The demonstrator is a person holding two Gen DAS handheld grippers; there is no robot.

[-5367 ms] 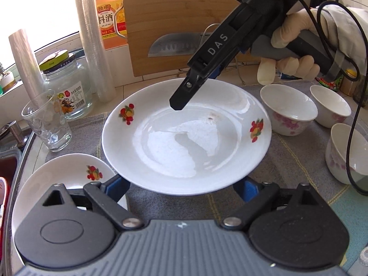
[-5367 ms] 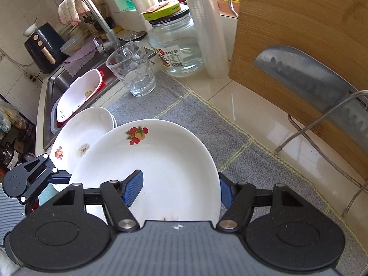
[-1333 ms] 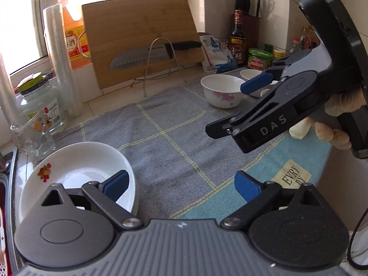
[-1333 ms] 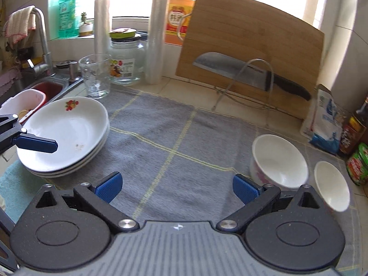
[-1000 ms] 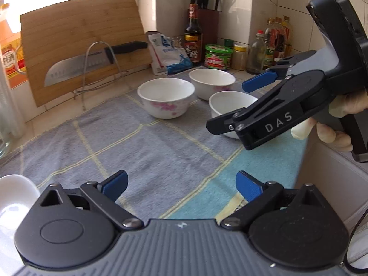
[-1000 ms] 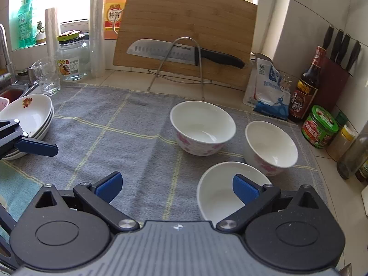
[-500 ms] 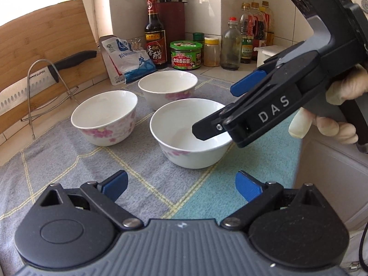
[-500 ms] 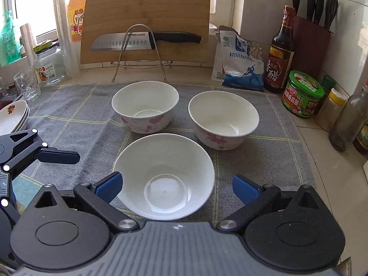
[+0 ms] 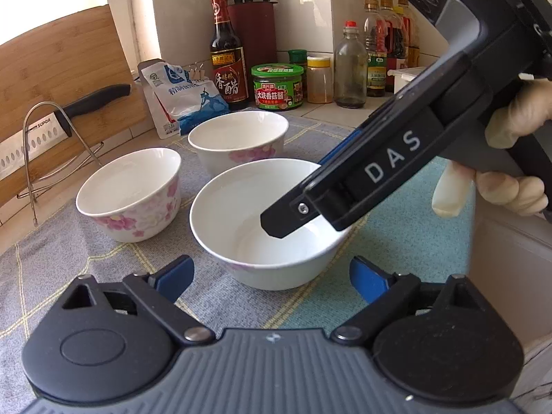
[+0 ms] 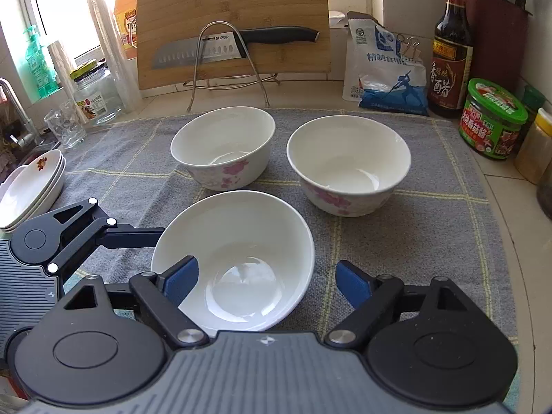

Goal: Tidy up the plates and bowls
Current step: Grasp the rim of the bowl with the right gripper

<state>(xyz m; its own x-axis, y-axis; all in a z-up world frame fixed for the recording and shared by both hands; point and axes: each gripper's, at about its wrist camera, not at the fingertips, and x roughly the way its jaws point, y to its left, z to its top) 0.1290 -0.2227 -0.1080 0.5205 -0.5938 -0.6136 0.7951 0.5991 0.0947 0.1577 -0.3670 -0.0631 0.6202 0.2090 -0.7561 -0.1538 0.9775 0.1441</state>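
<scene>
Three white bowls with pink flowers stand on the grey cloth. The nearest bowl also shows in the left wrist view. My right gripper is open, its jaws straddling this bowl's near-right rim; one finger reaches inside it, seen in the left wrist view. My left gripper is open and empty, close in front of the same bowl. Two more bowls stand behind: left and right. A stack of white plates sits at the far left.
A knife on a wire rack leans on a wooden cutting board at the back. A salt bag, vinegar bottle, green-lidded jar, glass jar and drinking glass ring the cloth.
Both grippers swung from the plate stack to the bowls and have closed in on the nearest bowl; the right gripper's finger now reaches inside its rim.
</scene>
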